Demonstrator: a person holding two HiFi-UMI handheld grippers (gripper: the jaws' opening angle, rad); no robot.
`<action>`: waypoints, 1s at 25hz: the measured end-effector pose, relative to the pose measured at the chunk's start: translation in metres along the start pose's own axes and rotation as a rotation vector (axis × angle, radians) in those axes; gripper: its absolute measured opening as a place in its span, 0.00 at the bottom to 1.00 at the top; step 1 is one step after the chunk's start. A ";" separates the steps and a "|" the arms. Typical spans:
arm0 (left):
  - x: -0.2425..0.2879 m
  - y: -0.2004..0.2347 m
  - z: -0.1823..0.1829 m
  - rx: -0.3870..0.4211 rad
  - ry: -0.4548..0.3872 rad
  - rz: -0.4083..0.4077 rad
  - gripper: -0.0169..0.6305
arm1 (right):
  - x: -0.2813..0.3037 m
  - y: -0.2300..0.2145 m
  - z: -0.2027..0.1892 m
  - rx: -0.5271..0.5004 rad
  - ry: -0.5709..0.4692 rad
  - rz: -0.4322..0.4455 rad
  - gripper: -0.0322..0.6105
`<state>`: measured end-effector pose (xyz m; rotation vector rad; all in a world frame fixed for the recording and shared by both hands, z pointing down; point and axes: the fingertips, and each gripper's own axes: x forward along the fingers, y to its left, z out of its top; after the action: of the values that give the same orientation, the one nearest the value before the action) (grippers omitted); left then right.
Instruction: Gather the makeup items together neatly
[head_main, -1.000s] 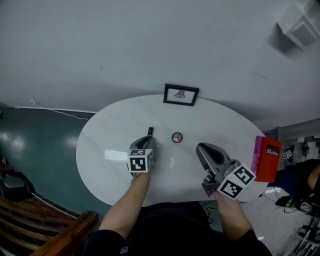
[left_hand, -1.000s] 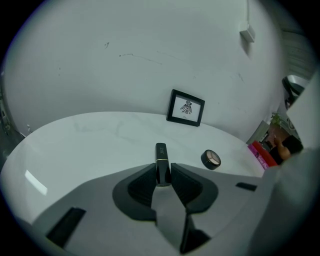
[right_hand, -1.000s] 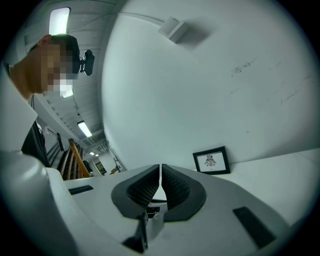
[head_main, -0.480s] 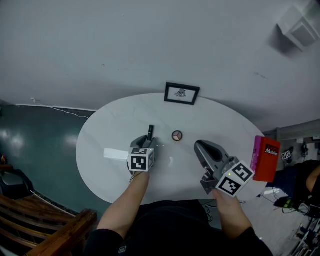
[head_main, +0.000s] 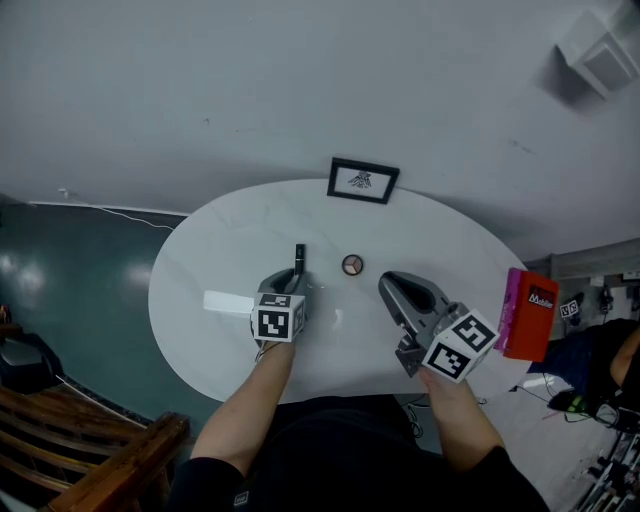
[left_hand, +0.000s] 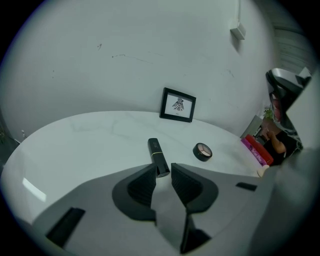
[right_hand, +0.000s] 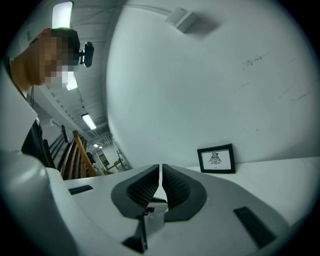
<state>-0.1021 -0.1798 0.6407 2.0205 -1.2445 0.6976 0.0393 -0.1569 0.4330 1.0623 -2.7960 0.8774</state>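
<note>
A black lipstick tube lies on the white oval table, pointing away from me. To its right sits a small round compact. My left gripper reaches down over the tube's near end. In the left gripper view the lipstick has its near end between the jaws, which have just been closing and now press on it; the compact lies to the right. My right gripper hovers right of the compact, shut and empty.
A black picture frame stands at the table's far edge against the wall. A red and pink box stands at the table's right rim. A wooden bench is on the floor at lower left.
The right gripper has edged slightly left toward the compact. The lipstick and compact lie where they were.
</note>
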 end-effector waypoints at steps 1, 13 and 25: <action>-0.001 0.000 0.001 0.006 -0.004 0.004 0.19 | 0.003 -0.003 -0.005 -0.027 0.019 0.000 0.11; -0.085 -0.030 0.063 0.183 -0.243 -0.016 0.20 | 0.031 -0.029 -0.020 -0.220 0.131 -0.064 0.22; -0.170 -0.071 0.128 0.231 -0.514 -0.162 0.07 | 0.043 -0.028 -0.039 -0.280 0.195 -0.029 0.26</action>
<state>-0.0943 -0.1578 0.4176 2.5661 -1.2993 0.2548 0.0168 -0.1802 0.4896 0.9184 -2.6334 0.5316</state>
